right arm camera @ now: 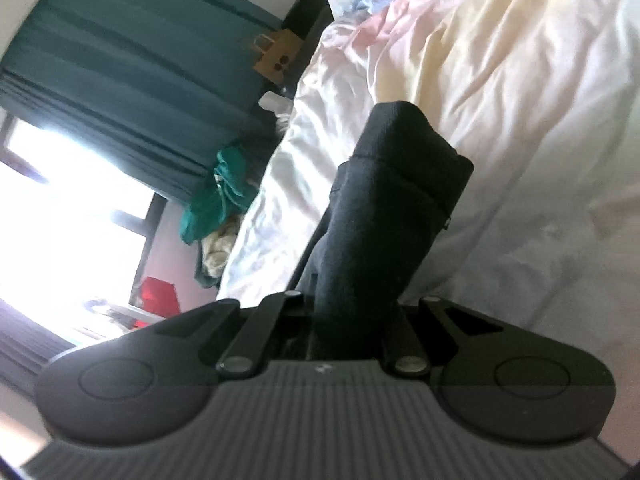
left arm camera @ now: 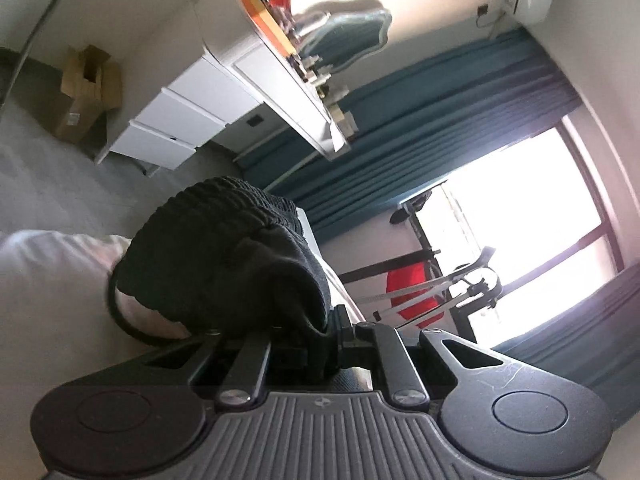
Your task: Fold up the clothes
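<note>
A black garment with a ribbed waistband fills the middle of the left wrist view. My left gripper is shut on its bunched edge, and the cloth hides the fingertips. In the right wrist view another part of the black garment stands up from my right gripper, which is shut on it; its fingertips are hidden too. The garment is held above a bed with a pale, wrinkled pastel cover. A black cord loops from the garment at the left.
A white dresser with cluttered top and a mirror stands across the grey floor, beside a cardboard box. Teal curtains frame a bright window. A pile of green and cream clothes lies beside the bed. A red item hangs near the window.
</note>
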The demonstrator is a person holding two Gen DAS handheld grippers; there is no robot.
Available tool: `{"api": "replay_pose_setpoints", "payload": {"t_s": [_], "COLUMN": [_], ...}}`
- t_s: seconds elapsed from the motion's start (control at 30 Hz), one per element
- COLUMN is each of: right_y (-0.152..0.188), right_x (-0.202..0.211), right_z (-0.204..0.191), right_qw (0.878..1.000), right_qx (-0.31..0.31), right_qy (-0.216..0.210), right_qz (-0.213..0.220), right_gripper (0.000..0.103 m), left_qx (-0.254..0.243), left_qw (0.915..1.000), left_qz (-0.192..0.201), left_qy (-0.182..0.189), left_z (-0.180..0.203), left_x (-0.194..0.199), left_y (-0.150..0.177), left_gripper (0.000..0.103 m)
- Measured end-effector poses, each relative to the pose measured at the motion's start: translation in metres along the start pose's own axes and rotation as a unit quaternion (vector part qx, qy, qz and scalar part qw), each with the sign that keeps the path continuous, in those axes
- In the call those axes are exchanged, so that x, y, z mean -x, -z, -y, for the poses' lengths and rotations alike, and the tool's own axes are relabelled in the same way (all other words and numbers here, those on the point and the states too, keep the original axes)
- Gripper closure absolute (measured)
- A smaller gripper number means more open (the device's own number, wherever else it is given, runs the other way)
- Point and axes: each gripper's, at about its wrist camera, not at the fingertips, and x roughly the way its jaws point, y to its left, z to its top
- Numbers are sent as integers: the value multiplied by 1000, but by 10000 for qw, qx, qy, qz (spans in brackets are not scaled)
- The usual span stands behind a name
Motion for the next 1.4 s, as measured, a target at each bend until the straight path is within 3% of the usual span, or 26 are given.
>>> {"api": "replay_pose_setpoints", "payload": {"t_s": [0.17,0.33,0.4,0.53,0.57,0.7,0.8,0.9,1.1,1.13,1.27,1.4], "right_y": [1,6,7,9,9,6,6,7,5,5,7,7], "right_x": [35,27,26,27,28,24,25,25,25,25,26,27], "right_z": [27,54,55,51,52,50,47,44,44,44,43,38], "right_qw": [9994,9962,9962,9967,9968,9968,9968,9968,9965,9966,9963,9960], "right_qx": [-263,-311,-283,-62,-73,-15,131,265,403,397,490,609], "right_qy": [116,609,625,636,627,628,628,617,573,569,566,524], "right_qz": [-172,-533,-537,-500,-497,-500,-468,-441,-446,-443,-427,-388], "right_gripper": [94,94,94,94,94,94,94,94,94,94,94,94], "left_qx": [-56,-345,-596,-1484,-1793,-3103,-3847,-4389,-4869,-5026,-5484,-5627], "left_qw": [9992,9937,9908,9791,9733,9381,9152,8930,8635,8546,8240,8055], "left_qz": [-183,-667,-763,-791,-664,-232,-211,-573,-1311,-1309,-1420,-1764], "left_qy": [-358,-832,-951,-1141,-1273,-1522,-1184,-814,-90,16,-157,-579], "left_z": [-26,-37,-36,-18,-10,27,52,78,104,104,94,68], "left_x": [32,31,31,54,64,101,117,111,69,64,29,-7], "left_y": [-7,-10,-9,7,15,51,84,122,205,222,272,296], "left_gripper": [90,86,80,48,38,24,22,22,23,23,23,22]}}
